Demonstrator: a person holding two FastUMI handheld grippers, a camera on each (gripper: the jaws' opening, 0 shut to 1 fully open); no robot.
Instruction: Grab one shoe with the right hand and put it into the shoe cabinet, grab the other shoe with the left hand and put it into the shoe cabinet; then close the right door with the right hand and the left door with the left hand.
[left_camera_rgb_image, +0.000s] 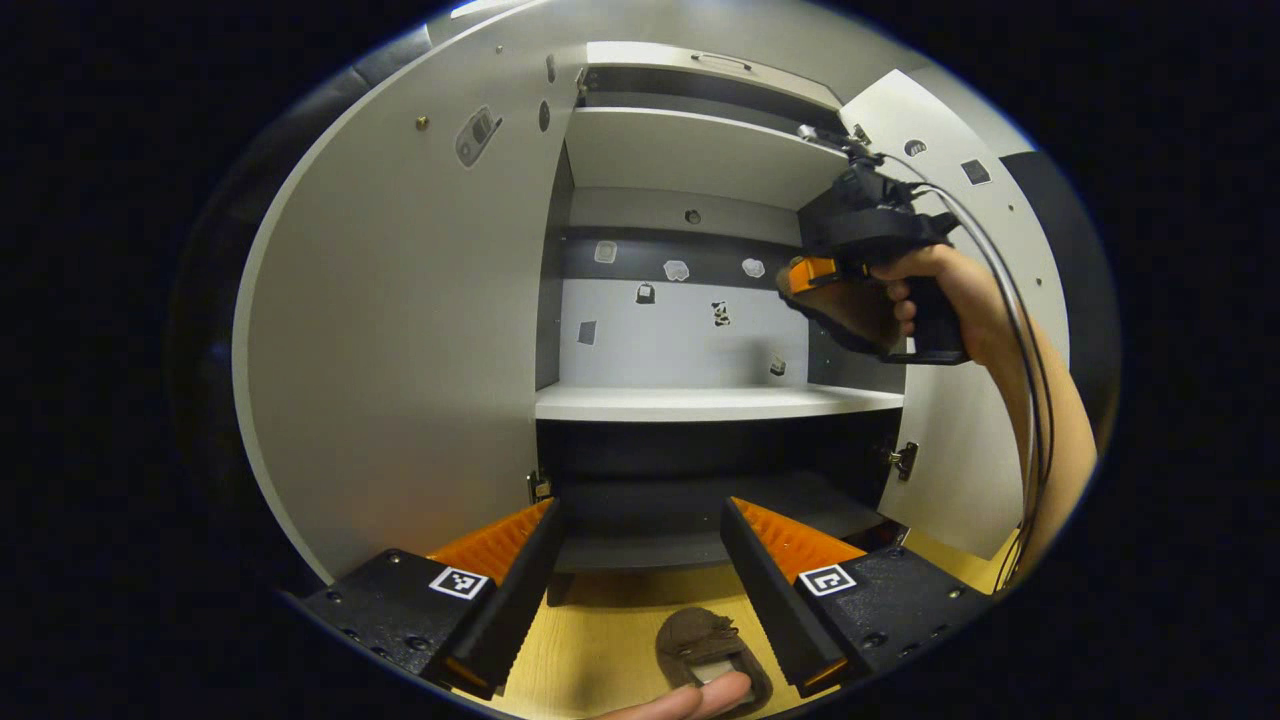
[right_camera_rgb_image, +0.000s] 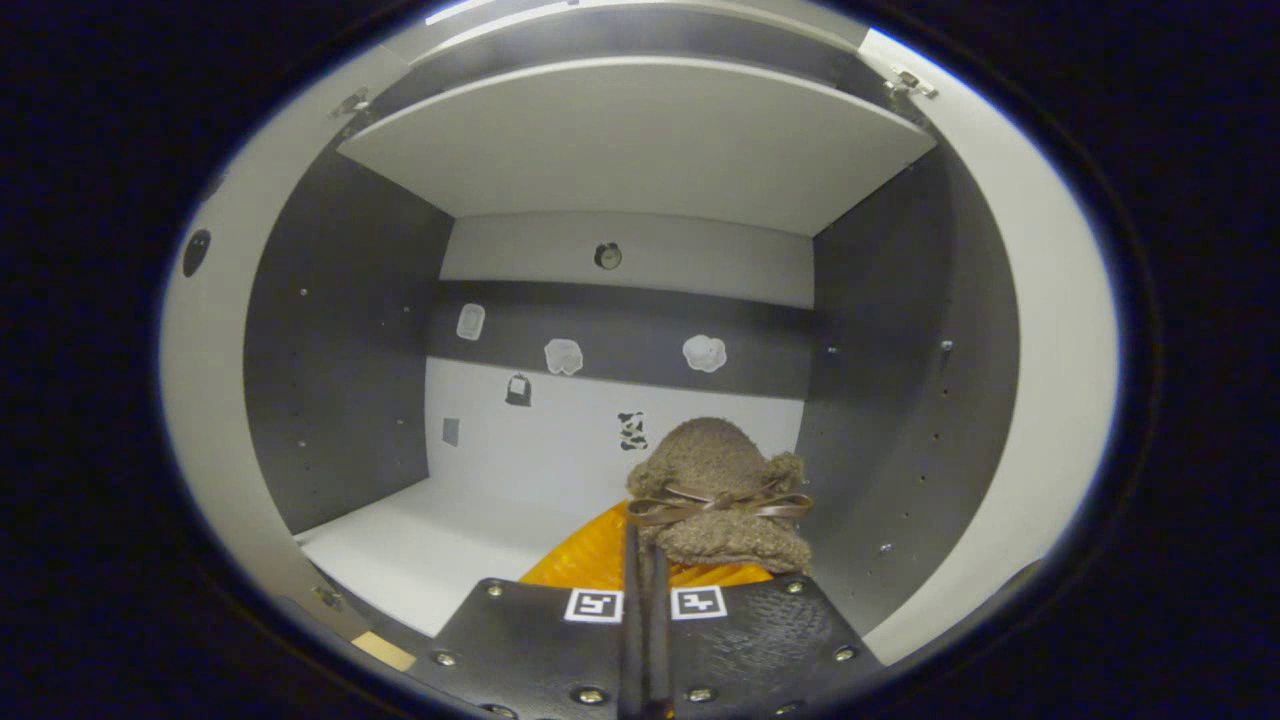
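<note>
Right gripper view first: the right gripper (right_camera_rgb_image: 645, 590) has its two fingers squeezed almost together, and they pinch a fuzzy brown shoe (right_camera_rgb_image: 720, 490) with a little ribbon bow on top. The shoe sticks up just past the fingers, at about 1 o'clock from them. It hangs above the white shelf (right_camera_rgb_image: 420, 545) inside the shoe cabinet (right_camera_rgb_image: 330, 350), close to the dark wall at 3 o'clock. I cannot tell if the shoe touches the shelf. Small stickers dot the back wall at 12 o'clock.

Left gripper view looks from farther back. The left gripper (left_camera_rgb_image: 640, 560) has its fingers spread wide apart, and they grip nothing. Between them, at 6 o'clock, the other shoe (left_camera_rgb_image: 705, 645) lies on the yellow wooden floor (left_camera_rgb_image: 590, 640), and a fingertip (left_camera_rgb_image: 690, 700) touches its near end. Past the fingers, the cabinet stands with both doors swung out: the left door (left_camera_rgb_image: 400, 330) at 9 o'clock and the right door (left_camera_rgb_image: 950, 470) at 3 o'clock.

From here you can see something the other picture cannot show: a hand (left_camera_rgb_image: 945, 300) and bare arm at 2 o'clock, reaching the right gripper into the cabinet above the white shelf, with thin cables (left_camera_rgb_image: 1025, 330) trailing back along the arm. The shoe it carries is hard to make out from this side.
</note>
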